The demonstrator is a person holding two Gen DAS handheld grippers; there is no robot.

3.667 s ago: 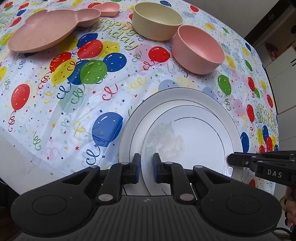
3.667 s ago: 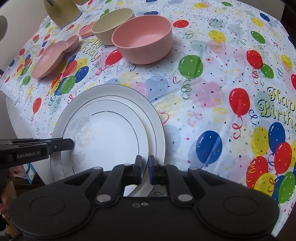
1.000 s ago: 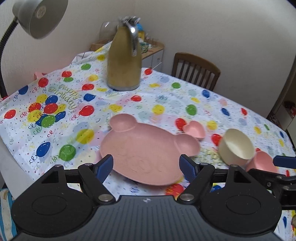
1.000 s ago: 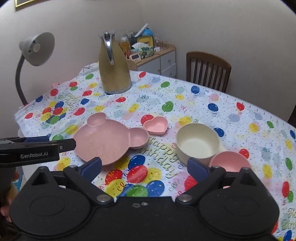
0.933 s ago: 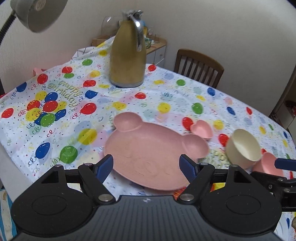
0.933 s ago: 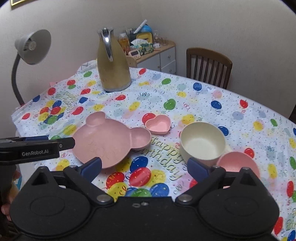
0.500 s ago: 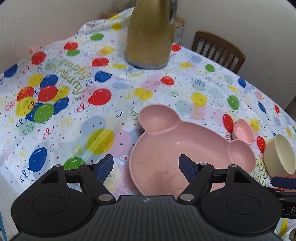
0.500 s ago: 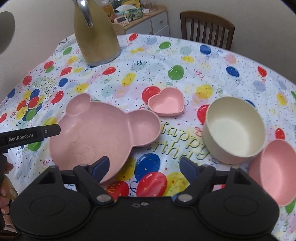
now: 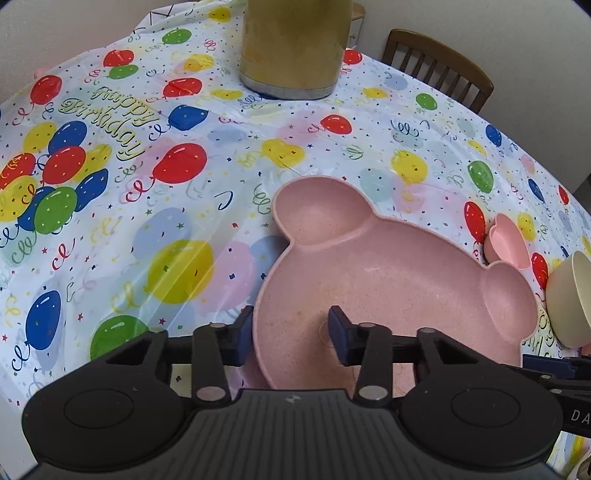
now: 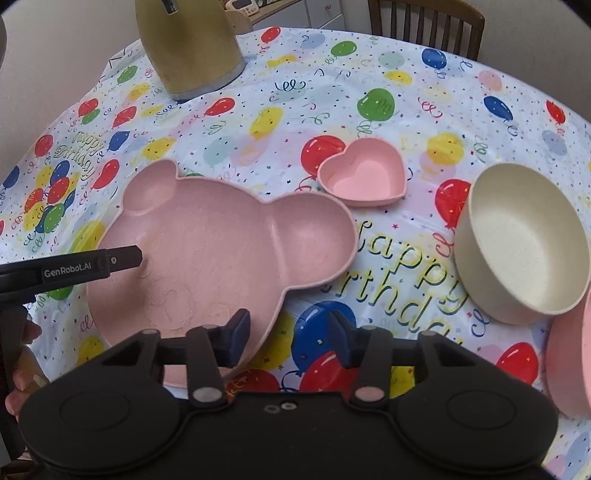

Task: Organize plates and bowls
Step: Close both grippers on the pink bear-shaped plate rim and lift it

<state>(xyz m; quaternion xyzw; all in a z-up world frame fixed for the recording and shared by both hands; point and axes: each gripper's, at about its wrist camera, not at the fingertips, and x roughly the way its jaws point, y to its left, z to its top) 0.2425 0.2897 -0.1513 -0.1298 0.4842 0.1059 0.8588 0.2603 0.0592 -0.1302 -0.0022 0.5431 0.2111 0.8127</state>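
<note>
A pale pink bear-head-shaped divided plate (image 10: 207, 251) of speckled plastic lies flat on the balloon-printed birthday tablecloth (image 10: 332, 92), at the near left part of the table; its two round ear compartments point away from the grippers. The left gripper (image 9: 291, 328) sits at the plate's near left edge, its jaws closing; the left blue pad (image 9: 242, 334) stands just outside the rim and the right pad over the plate's floor, so the rim is between them, though a gap shows and the pads do not press on it yet. The right gripper (image 10: 288, 332) is at the plate's near right edge, its jaws likewise closing at a middling width; its left pad (image 10: 238, 330) hangs over the plate's inside and its right pad over the cloth, the rim between them and not yet pinched. In the right wrist view the left gripper's black finger marked GenRobot.AI reaches in over the plate's left side. Just beyond the right ear lies a small pink heart-shaped dish (image 10: 364, 177); to the right stands a cream round bowl (image 10: 521, 240), and beside that, at the frame edge, a pink round bowl (image 10: 570, 354). A tall gold-coloured jug (image 10: 188, 44) stands at the far side, a wooden chair (image 10: 424, 22) behind the table.
</note>
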